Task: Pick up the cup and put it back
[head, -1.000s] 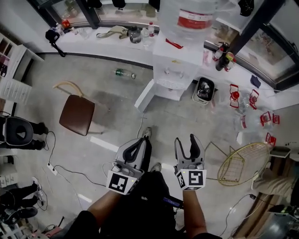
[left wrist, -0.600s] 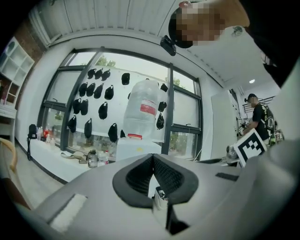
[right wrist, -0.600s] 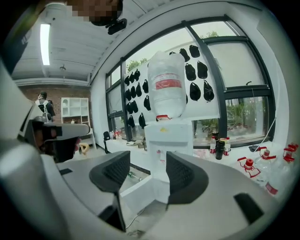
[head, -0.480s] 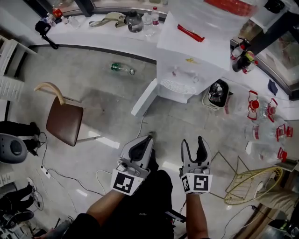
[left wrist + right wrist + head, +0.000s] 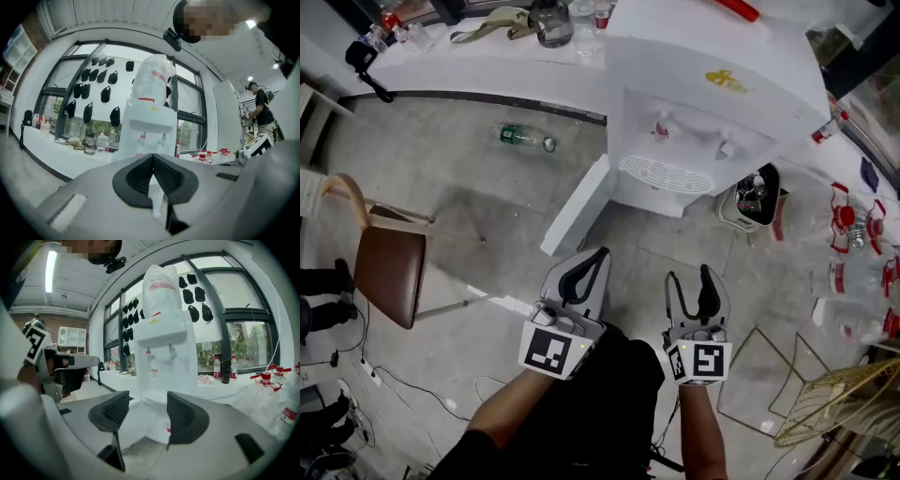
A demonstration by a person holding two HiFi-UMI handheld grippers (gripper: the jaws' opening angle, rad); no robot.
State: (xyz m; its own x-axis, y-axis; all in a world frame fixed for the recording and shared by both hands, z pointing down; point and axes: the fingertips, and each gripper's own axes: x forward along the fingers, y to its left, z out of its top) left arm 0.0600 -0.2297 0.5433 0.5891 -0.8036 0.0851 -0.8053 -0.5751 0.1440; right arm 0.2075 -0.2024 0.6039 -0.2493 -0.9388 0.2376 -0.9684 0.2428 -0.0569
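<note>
The cup [image 5: 168, 427] showed only in the right gripper view: a small pale cup with a red band, low in the frame at the foot of the water dispenser [image 5: 166, 357]. Whether it stood on the floor or on a low ledge of the dispenser could not be told. It lay well beyond the right gripper [image 5: 147, 401], seen through the gap just beside the inner edge of the right-hand jaw, touching neither pad. Those jaws stood apart and were opening, with nothing clamped between them. In the head view the cup could not be made out.

The left gripper [image 5: 153, 157] had its jaws together at the tips, with nothing in them. In the head view both tongs sat low in the frame, the left gripper [image 5: 592, 258] left of centre and the right gripper [image 5: 691, 277] just right of it. Both pointed up the frame toward the water dispenser [image 5: 703, 103], well apart from it.

The dispenser carried a large clear bottle [image 5: 161, 287] on top and had a round drip grille [image 5: 666, 173] under its taps. A white panel [image 5: 575, 206] leaned out from its lower left. The floor [image 5: 469, 197] was grey tile. A green bottle [image 5: 523, 139] lay on its side at upper left, and a brown-seated chair [image 5: 389, 277] stood at the left edge. A white counter [image 5: 469, 61] ran along the top under tall windows [image 5: 234, 333].
</note>
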